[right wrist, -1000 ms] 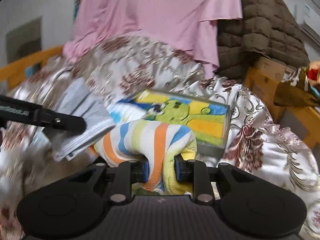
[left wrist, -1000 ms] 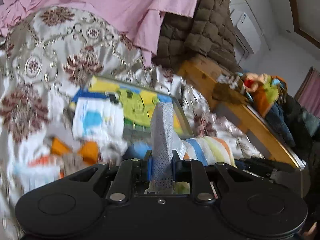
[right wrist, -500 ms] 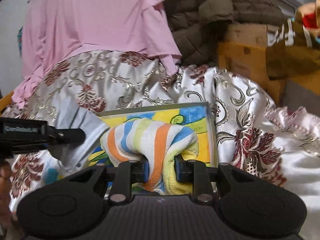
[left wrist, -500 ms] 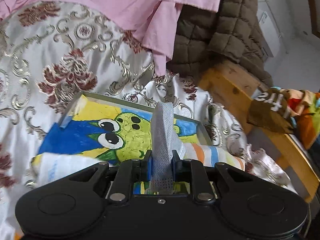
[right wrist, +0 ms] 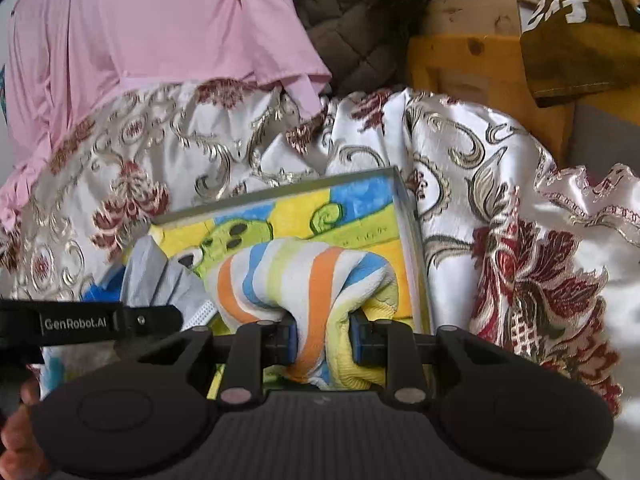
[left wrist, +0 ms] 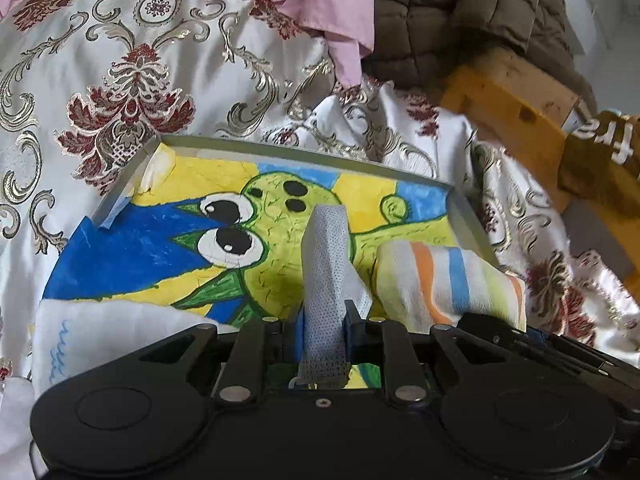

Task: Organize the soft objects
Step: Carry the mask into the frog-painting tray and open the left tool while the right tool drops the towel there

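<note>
The left gripper [left wrist: 324, 316] is pinched on a grey perforated cloth [left wrist: 326, 256], which stands up between its pads. The right gripper [right wrist: 323, 336] is clamped on a bunched striped towel [right wrist: 304, 276]; its jaws have just been opening slightly, yet the towel is gripped between them. Both 2 pieces are held over the shallow tray [left wrist: 304, 154] with the painted green creature, the towel near its right edge, the cloth nearer its middle. The tray is bedded on a patterned satin quilt [left wrist: 100, 80]. The step in hand is judged to be laying both items into the tray. Each should be lowered until supported, kept inside the rim, then released fully so nothing is dragged out.
</note>
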